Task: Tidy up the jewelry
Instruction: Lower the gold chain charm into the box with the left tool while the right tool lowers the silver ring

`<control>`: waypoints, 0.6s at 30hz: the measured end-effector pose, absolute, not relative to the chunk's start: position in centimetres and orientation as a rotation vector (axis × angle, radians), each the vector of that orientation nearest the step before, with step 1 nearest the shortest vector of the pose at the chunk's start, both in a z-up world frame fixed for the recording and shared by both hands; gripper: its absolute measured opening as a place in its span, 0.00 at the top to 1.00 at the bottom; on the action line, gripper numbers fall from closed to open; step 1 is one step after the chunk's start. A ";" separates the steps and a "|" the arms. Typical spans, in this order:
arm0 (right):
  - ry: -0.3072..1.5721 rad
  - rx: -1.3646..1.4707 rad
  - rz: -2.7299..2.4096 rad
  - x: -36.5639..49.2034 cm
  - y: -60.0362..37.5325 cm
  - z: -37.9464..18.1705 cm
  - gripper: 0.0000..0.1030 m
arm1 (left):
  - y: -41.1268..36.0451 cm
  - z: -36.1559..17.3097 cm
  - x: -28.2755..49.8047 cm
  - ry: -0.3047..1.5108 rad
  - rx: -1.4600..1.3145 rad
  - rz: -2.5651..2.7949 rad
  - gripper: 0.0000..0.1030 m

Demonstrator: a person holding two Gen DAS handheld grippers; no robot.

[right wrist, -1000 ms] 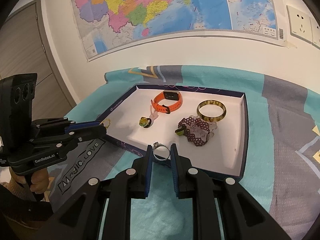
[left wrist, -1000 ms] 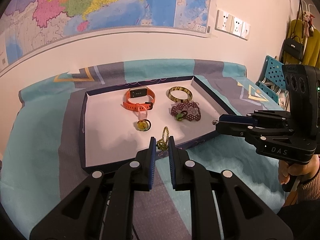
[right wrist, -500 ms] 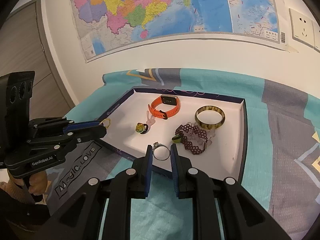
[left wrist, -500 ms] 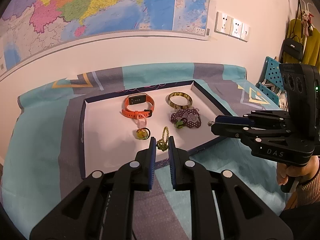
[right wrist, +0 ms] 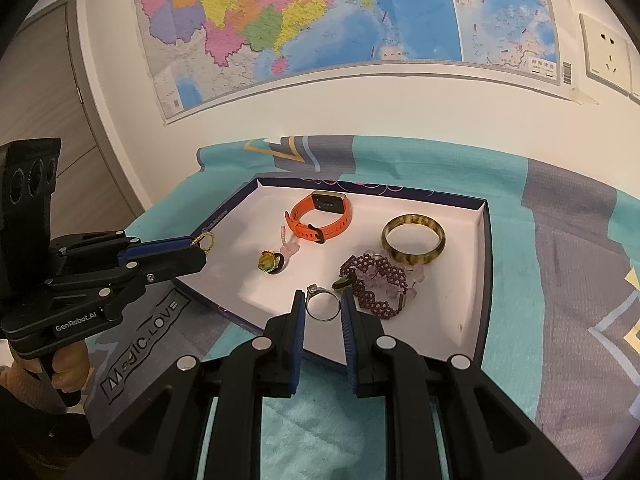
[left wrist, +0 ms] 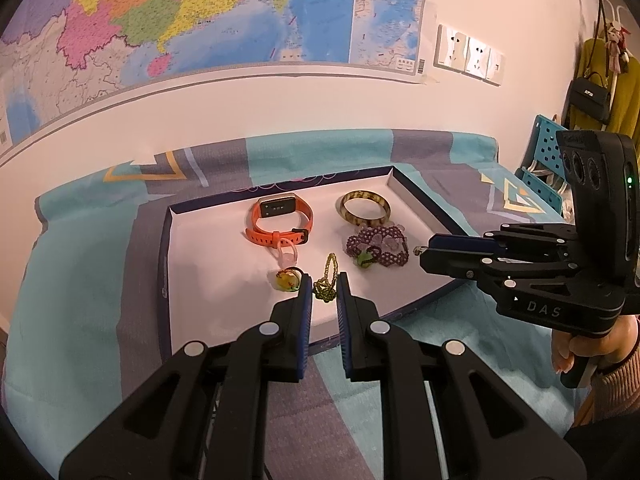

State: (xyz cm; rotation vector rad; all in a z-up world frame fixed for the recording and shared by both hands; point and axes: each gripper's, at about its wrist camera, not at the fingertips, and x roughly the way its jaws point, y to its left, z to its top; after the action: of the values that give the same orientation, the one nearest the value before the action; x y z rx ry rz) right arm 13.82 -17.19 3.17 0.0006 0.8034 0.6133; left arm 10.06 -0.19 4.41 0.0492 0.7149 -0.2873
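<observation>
A white-lined tray [left wrist: 208, 280] [right wrist: 476, 280] with dark blue walls lies on the cloth. In it are an orange watch [left wrist: 280, 220] [right wrist: 322, 218], an amber bangle [left wrist: 365, 208] [right wrist: 413, 238], a purple beaded bracelet [left wrist: 378, 246] [right wrist: 378, 284] and a yellow-stone ring [left wrist: 287, 279] [right wrist: 270, 262]. My left gripper [left wrist: 324, 290] is shut on a gold chain earring [left wrist: 326, 280] [right wrist: 204, 240] above the tray's near edge. My right gripper [right wrist: 322, 306] is shut on a silver ring [right wrist: 322, 306] over the tray's near side.
A teal and grey patterned cloth [left wrist: 80, 280] [right wrist: 560, 240] covers the surface against a white wall with a map [left wrist: 200, 12]. A blue chair [left wrist: 540, 160] and hanging bags [left wrist: 592, 96] stand at the right. A door [right wrist: 48, 80] is at the left.
Both grippers have moved forward toward the tray, each still holding its piece. The left one's fingertips now reach over the tray's near edge.
</observation>
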 end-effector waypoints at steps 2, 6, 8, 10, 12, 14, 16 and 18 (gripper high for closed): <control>0.804 -0.001 0.612 14.0 -17.2 3.1 0.84 | -0.2 4.4 10.2 0.716 0.050 -0.286 0.88; 0.807 0.001 0.608 14.3 -17.2 3.0 0.84 | -0.3 4.4 10.4 0.716 0.051 -0.284 0.88; 0.808 0.000 0.607 14.4 -17.1 3.0 0.84 | -0.3 4.3 10.5 0.718 0.051 -0.283 0.88; 0.809 -0.001 0.606 14.5 -17.1 3.0 0.84 | -0.3 4.3 10.7 0.719 0.051 -0.282 0.88; 0.812 -0.002 0.606 14.7 -17.1 2.9 0.84 | -0.3 4.2 10.8 0.720 0.051 -0.281 0.88; 0.814 -0.004 0.605 14.8 -17.1 2.9 0.84 | -0.4 4.2 10.9 0.721 0.053 -0.281 0.88; 0.816 -0.002 0.603 15.0 -17.1 2.8 0.84 | -0.4 4.1 11.2 0.723 0.053 -0.280 0.88; 0.816 -0.003 0.599 15.1 -17.1 2.7 0.84 | -0.4 4.0 11.3 0.724 0.054 -0.277 0.88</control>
State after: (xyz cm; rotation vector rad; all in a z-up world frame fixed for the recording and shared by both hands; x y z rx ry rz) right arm 15.07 -17.08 2.73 -0.0025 0.8163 0.5990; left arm 11.31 -0.39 3.97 0.0541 0.7244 -0.2766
